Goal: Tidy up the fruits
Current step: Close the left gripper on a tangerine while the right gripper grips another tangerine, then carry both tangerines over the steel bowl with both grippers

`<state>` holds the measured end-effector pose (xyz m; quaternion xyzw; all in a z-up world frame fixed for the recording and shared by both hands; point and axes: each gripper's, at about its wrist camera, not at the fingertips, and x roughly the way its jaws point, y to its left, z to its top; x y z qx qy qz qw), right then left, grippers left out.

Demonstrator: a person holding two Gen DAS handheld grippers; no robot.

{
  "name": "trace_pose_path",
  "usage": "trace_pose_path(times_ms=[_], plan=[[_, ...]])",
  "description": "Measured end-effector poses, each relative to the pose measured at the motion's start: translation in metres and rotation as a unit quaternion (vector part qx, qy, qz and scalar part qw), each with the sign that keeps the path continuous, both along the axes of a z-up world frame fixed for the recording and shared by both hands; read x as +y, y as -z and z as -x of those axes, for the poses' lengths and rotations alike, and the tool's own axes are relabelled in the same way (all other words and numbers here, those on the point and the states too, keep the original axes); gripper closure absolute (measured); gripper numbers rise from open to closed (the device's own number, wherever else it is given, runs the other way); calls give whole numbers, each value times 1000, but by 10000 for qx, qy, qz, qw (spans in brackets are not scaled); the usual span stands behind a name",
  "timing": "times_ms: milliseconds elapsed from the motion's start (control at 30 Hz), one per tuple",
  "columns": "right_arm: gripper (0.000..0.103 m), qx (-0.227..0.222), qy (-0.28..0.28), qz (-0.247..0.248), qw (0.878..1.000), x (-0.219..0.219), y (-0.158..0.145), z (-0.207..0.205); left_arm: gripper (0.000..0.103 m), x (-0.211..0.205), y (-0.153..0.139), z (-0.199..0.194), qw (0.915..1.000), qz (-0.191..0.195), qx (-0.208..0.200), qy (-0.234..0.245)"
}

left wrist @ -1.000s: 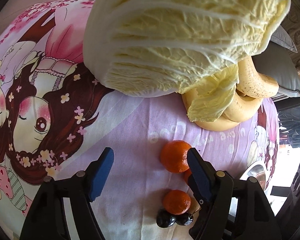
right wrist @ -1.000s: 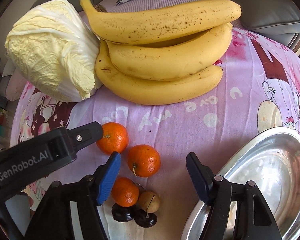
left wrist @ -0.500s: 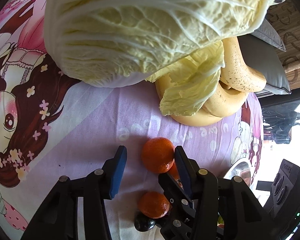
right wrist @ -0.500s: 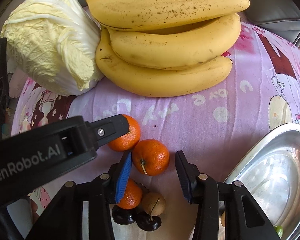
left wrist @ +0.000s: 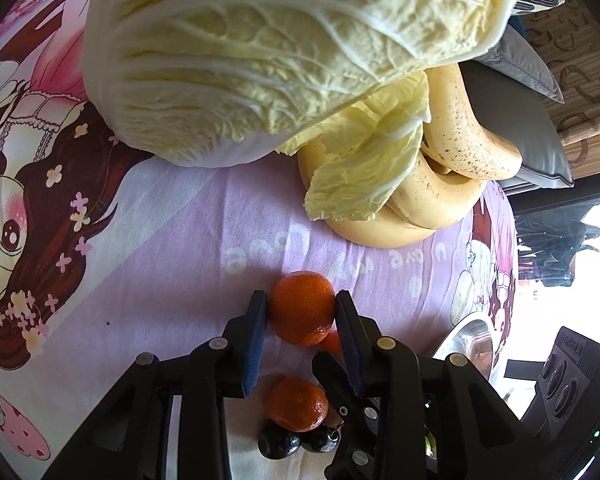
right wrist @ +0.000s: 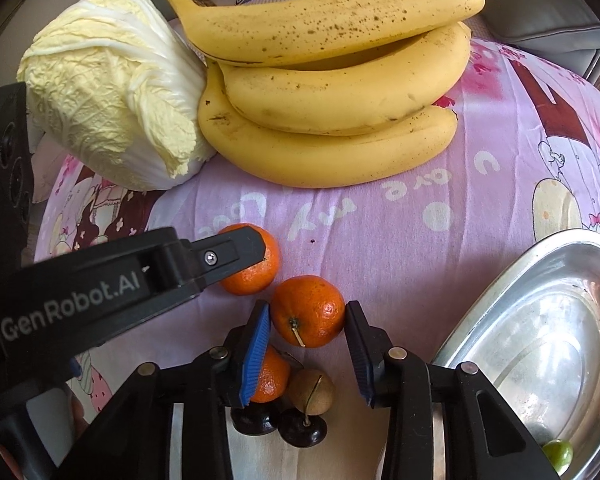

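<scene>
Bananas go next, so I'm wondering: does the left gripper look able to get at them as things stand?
Probably not yet: the left gripper is shut on a tangerine, and from its side a cabbage leaf covers the bananas' near end.

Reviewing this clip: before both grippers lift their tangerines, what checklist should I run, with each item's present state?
1. Left gripper shut on left tangerine, pads touching both sides: ok.
2. Right gripper shut on right tangerine: cannot tell, a small gap shows by one pad.
3. The two tangerines apart: ok.
4. Metal tray has room: ok.
5. Third tangerine and cherries under the right gripper's fingers: not ok, a lift might nudge them.
</scene>
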<state>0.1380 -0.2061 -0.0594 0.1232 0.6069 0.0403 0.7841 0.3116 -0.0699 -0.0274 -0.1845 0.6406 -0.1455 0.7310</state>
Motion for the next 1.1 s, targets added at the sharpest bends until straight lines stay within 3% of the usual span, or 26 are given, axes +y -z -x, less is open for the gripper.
trace_pose_path(times_ms=[400, 700, 1100], plan=[[63, -272, 60, -51, 9996, -17, -38, 16, 67, 13, -14, 26, 9998, -42, -57, -205], [63, -303, 240, -51, 9992, -24, -47, 39, 67, 10, -23, 66, 9992, -211, -275, -196], [63, -638, 438, -185, 9968, -34, -68, 78, 67, 12, -27, 116, 9992, -84, -292, -242]])
